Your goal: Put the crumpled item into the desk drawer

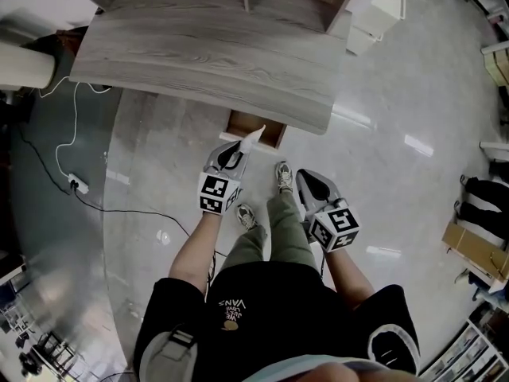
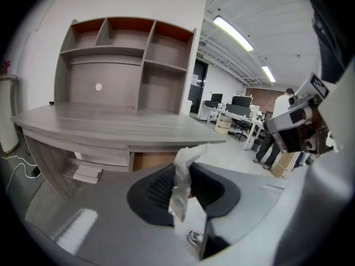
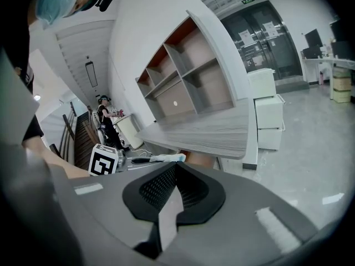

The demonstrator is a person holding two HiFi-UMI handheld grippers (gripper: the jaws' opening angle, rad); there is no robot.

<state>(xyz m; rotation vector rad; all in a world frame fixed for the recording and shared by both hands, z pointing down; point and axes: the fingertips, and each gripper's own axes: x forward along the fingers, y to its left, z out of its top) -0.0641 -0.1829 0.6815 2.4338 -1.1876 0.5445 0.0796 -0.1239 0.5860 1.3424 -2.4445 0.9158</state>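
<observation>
Left tool (image 1: 237, 153) pinches one crumpled paper (image 2: 182, 183); one drawer (image 1: 256, 129) open

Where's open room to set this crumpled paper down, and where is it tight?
The desktop is bare from the shelf unit to its curved front edge. The open drawer under that edge shows bare brown inside, though only a slice is visible. Tight spots: the left gripper, holding the crumpled paper, sits at the drawer mouth; a power strip lies on the floor left.
</observation>
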